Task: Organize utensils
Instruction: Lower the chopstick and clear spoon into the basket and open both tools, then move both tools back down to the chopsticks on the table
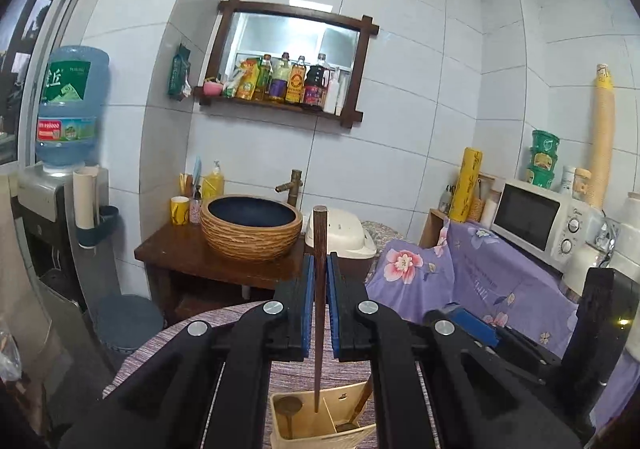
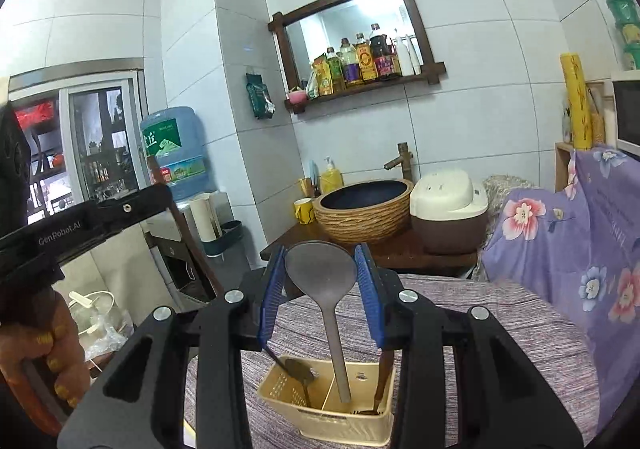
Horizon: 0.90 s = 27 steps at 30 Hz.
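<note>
Your left gripper (image 1: 319, 269) pinches a dark wooden chopstick (image 1: 319, 301) upright between its blue pads, its lower tip reaching into the cream utensil holder (image 1: 320, 425) on the striped purple tablecloth (image 2: 500, 329). Your right gripper (image 2: 322, 281) stands spread around the bowl of a grey spatula (image 2: 326, 289), whose handle stands in the holder's middle compartment beside a brass spoon (image 2: 298, 369).

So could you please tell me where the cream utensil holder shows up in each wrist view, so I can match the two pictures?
Left wrist view: the cream utensil holder sits at the bottom centre, below the left gripper, partly cut off by the frame.
Right wrist view: it sits lower centre, below the right gripper, nearly whole.
Shared landmark: the woven basin behind.
</note>
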### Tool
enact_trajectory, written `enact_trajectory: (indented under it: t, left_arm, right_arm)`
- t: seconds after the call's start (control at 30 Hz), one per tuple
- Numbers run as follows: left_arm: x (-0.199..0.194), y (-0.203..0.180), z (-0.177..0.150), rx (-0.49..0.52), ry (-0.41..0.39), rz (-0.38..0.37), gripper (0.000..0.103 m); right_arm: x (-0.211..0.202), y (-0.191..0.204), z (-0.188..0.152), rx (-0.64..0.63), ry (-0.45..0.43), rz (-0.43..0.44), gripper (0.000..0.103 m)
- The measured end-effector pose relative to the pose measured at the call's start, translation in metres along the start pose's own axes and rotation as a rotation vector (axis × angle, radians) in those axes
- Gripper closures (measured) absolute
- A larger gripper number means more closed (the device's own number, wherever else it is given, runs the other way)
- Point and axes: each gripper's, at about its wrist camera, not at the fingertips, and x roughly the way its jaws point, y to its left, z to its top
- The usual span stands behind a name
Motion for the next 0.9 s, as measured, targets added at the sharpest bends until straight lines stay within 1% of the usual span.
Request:
enact_trajectory:
  t: [0.1,0.23,0.5,0.6,0.67,0.77,0.9]
  left_arm:
    - [0.019,0.002,-0.025,0.002,0.03,0.025,0.095]
    - [0.035,0.006,-0.059,0.0,0.096,0.026,0.095]
    - [0.049,0.012,-0.103,-0.007,0.181,0.034,0.095]
    - [0.055,0.014,-0.111,-0.013,0.202,0.037,0.095]
    - [0.055,0.013,-0.114,0.001,0.201,0.046,0.095]
    - [0.056,0.014,-0.114,-0.009,0.211,0.038,0.095]
    - [0.042,0.017,-0.109,-0.024,0.186,0.028,0.095]
  right_arm:
    - [0.021,-0.009,-0.019,0.019,0.038,-0.025,0.067]
    - [0.035,-0.015,-0.052,0.001,0.089,-0.06,0.066]
    - [0.046,-0.025,-0.102,0.001,0.162,-0.095,0.066]
    - [0.047,-0.024,-0.112,-0.012,0.165,-0.106,0.066]
    - [0.046,-0.023,-0.114,-0.027,0.16,-0.116,0.066]
    - [0.045,-0.024,-0.116,-0.027,0.151,-0.116,0.066]
    - [0.032,-0.022,-0.113,-0.03,0.121,-0.117,0.053]
